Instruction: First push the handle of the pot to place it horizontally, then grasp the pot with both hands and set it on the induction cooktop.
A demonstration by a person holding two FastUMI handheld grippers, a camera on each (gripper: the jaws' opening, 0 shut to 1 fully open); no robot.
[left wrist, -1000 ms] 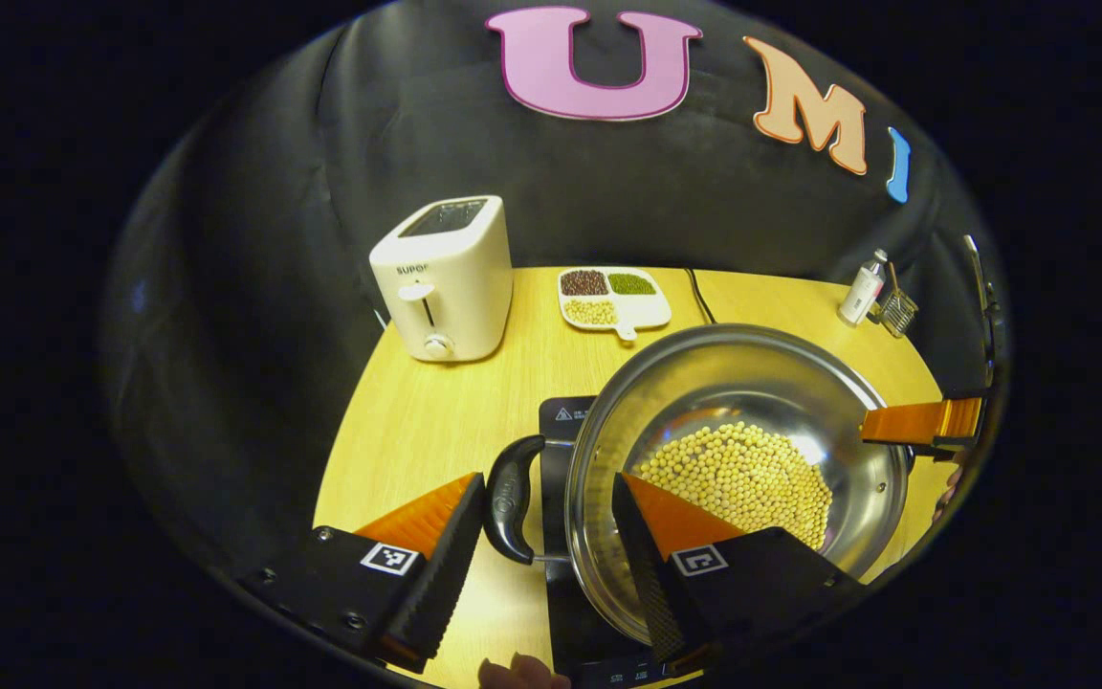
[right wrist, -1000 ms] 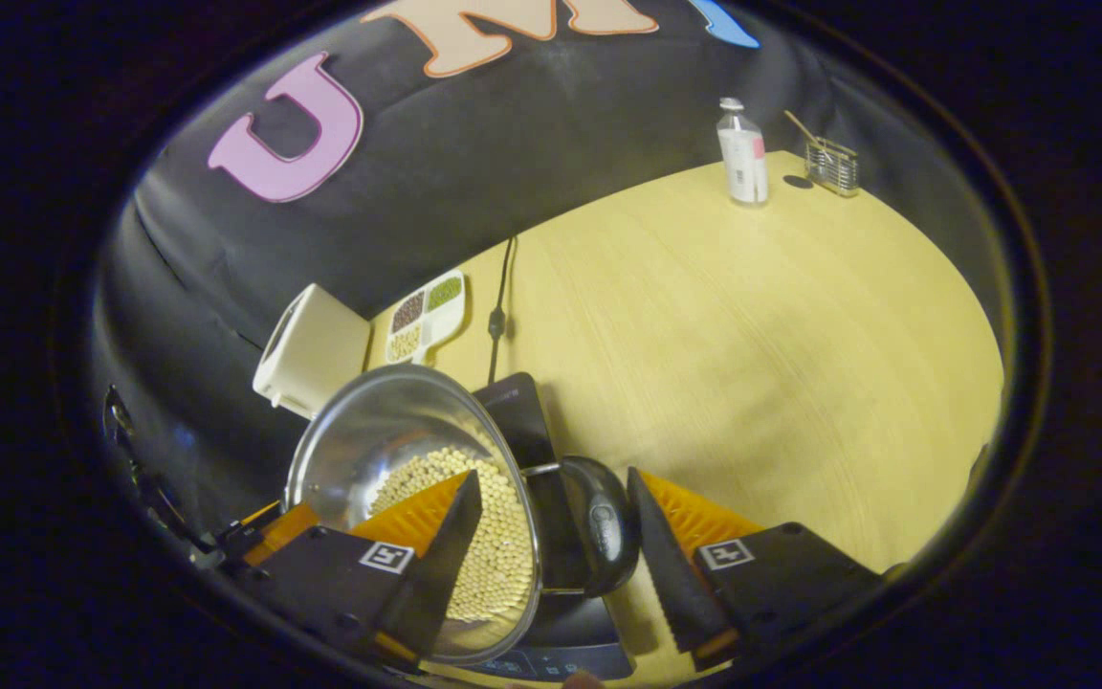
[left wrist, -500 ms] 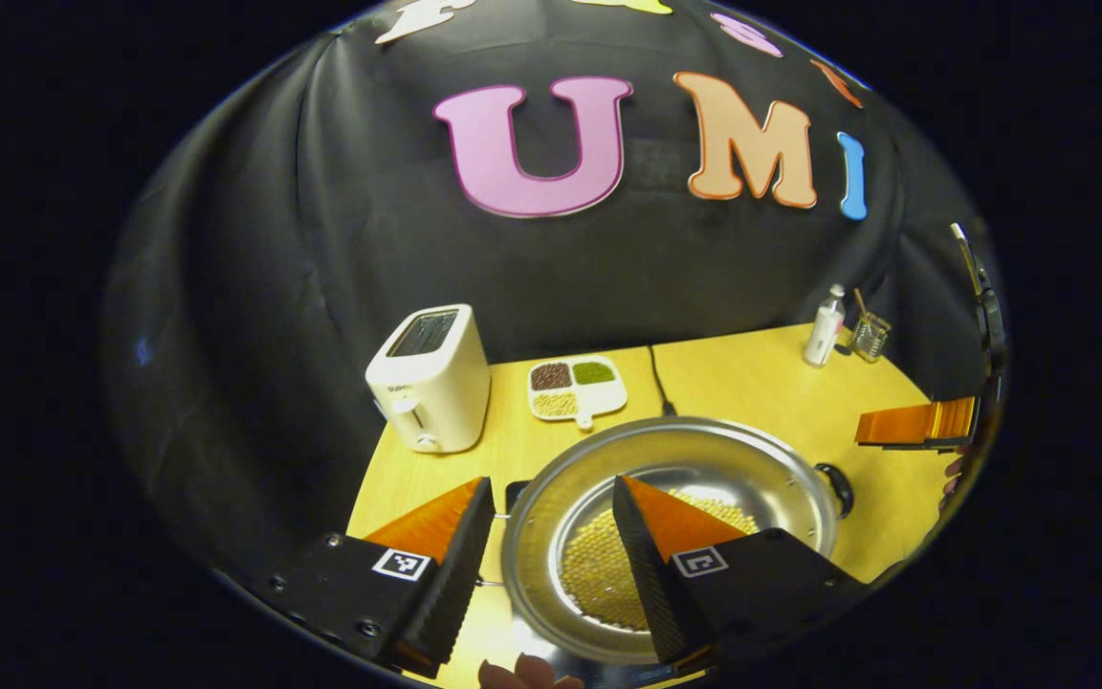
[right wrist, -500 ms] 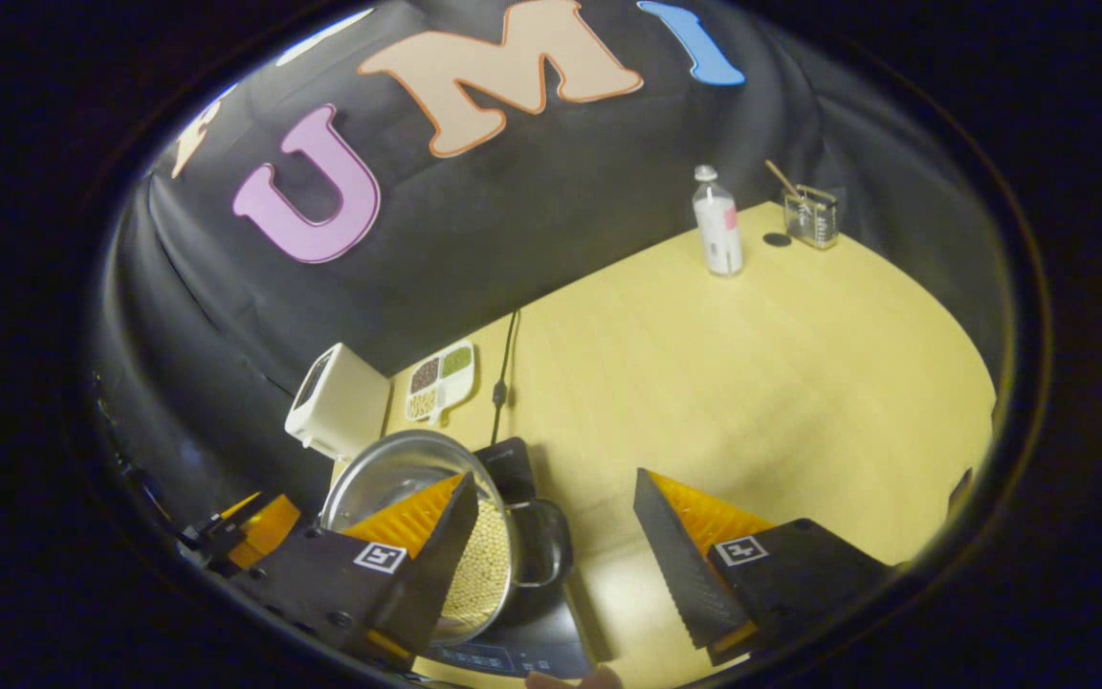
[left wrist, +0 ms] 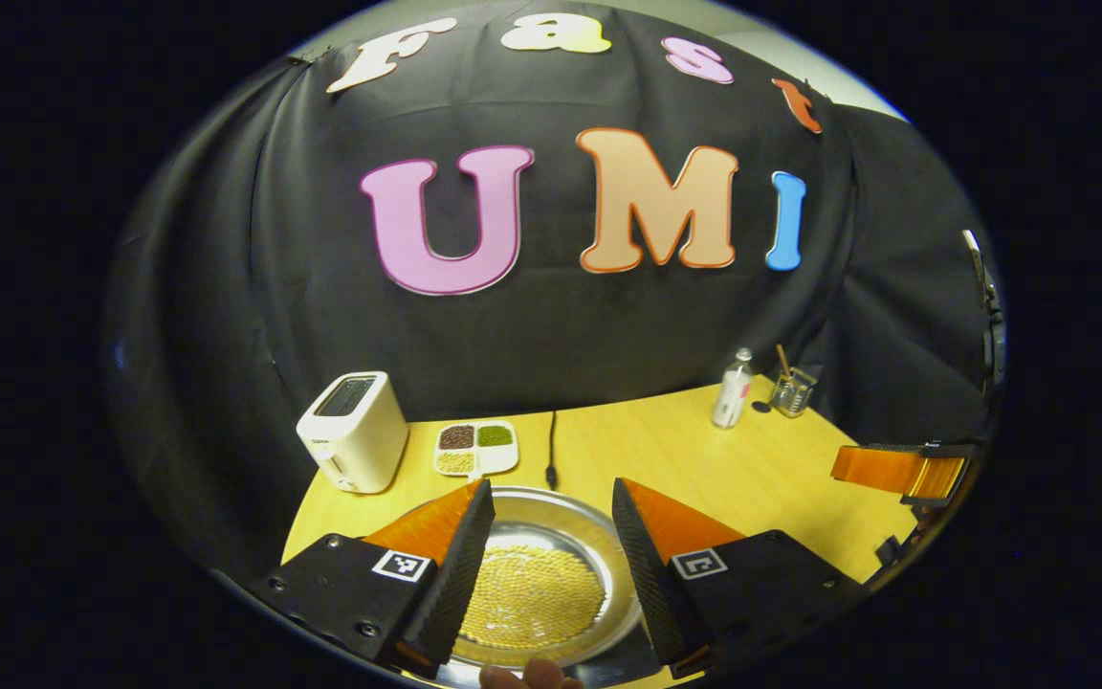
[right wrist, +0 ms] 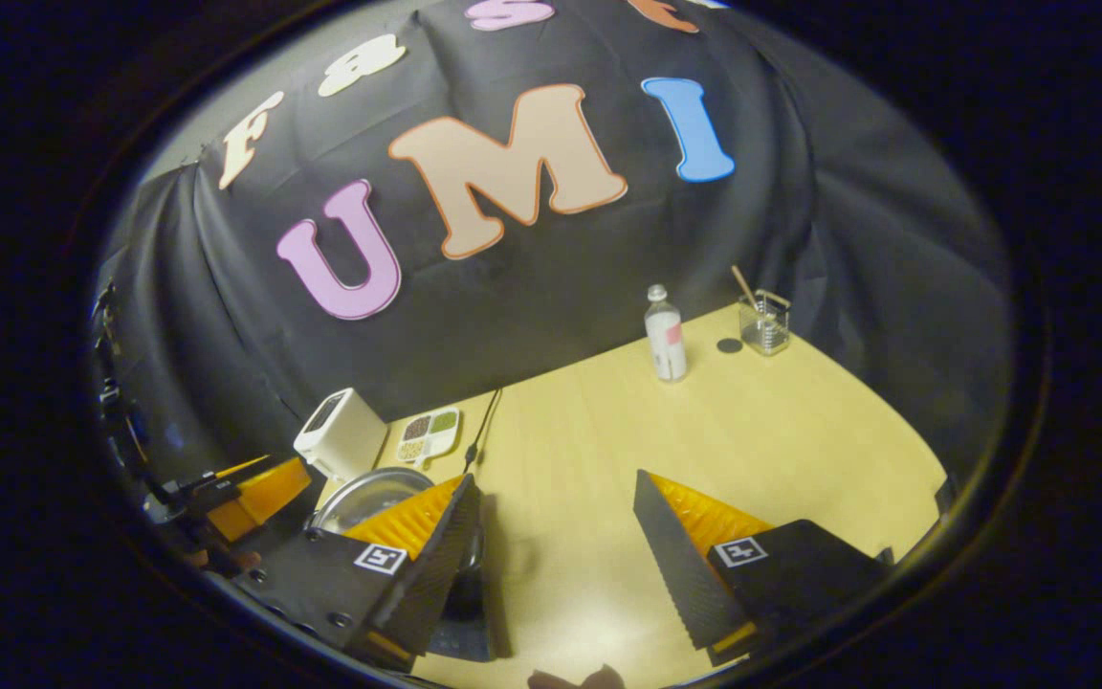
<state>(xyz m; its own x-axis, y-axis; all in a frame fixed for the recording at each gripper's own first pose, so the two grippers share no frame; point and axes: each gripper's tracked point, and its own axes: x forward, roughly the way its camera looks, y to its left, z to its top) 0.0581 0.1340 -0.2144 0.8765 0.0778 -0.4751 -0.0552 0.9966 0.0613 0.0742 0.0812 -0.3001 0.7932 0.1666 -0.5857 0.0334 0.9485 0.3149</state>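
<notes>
Left gripper spread wide, holding nothing, above the pot, whose rim sits between the fingers. Right gripper also wide and empty over bare table. Pot rim at its left finger. Toaster, bean tray, bottle and glass line the back edge, well apart from the pot.

One pot of beans, one toaster, one divided dish, one bottle, one glass holder, one cable, two hand-held grippers: left, right.
</notes>
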